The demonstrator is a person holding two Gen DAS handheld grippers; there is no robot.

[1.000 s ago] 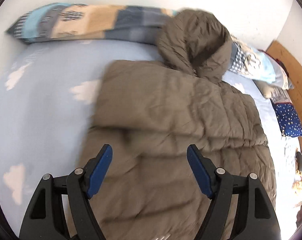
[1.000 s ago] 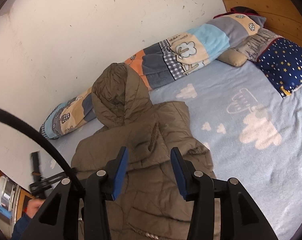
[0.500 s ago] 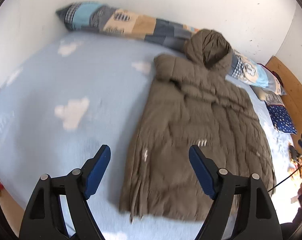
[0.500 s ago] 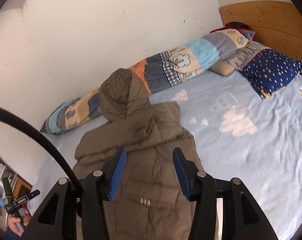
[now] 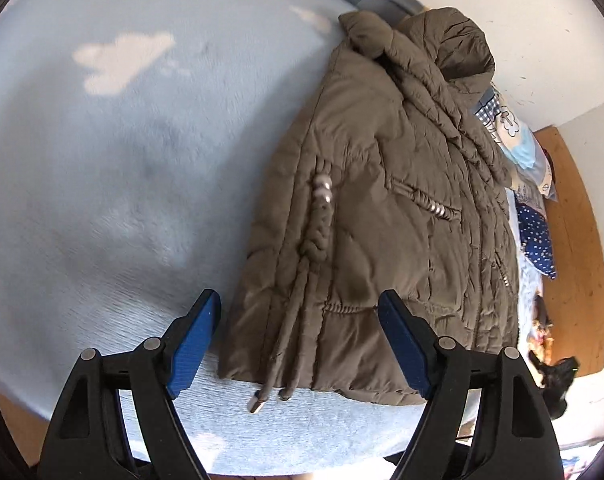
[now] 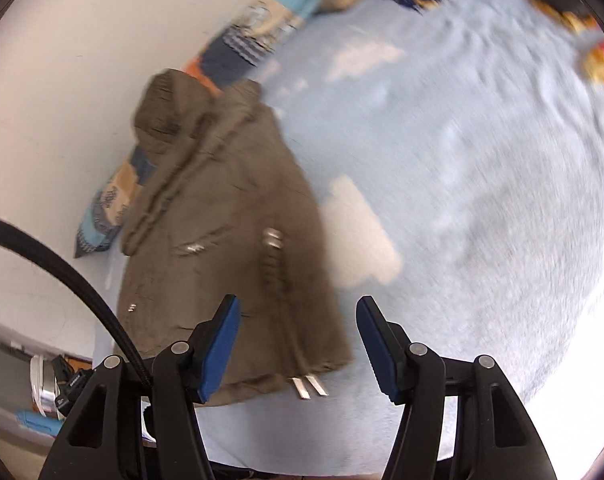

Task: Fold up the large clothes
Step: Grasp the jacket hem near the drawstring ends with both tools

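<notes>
A brown hooded puffer jacket [image 5: 386, 208] lies flat on the light blue bed, hood toward the wall, hem toward me, sleeves folded in. Its drawstrings with metal tips [image 5: 261, 398] trail off the hem. My left gripper [image 5: 299, 340] is open and empty, hovering above the jacket's hem at its left corner. In the right wrist view the jacket [image 6: 225, 232] lies left of centre. My right gripper [image 6: 297, 344] is open and empty above the hem's right corner, near the metal tips [image 6: 309, 387].
The bed sheet [image 5: 113, 152] is light blue with white clouds. A long patchwork pillow [image 6: 257, 28] lies along the white wall. A navy starred pillow [image 5: 536, 240] and the wooden headboard [image 5: 578, 240] are at the right. The bed's front edge is just below both grippers.
Both grippers have pulled back from over the jacket toward the bed's front edge and now sit low above the hem. Both stayed open. The jacket has not moved.
</notes>
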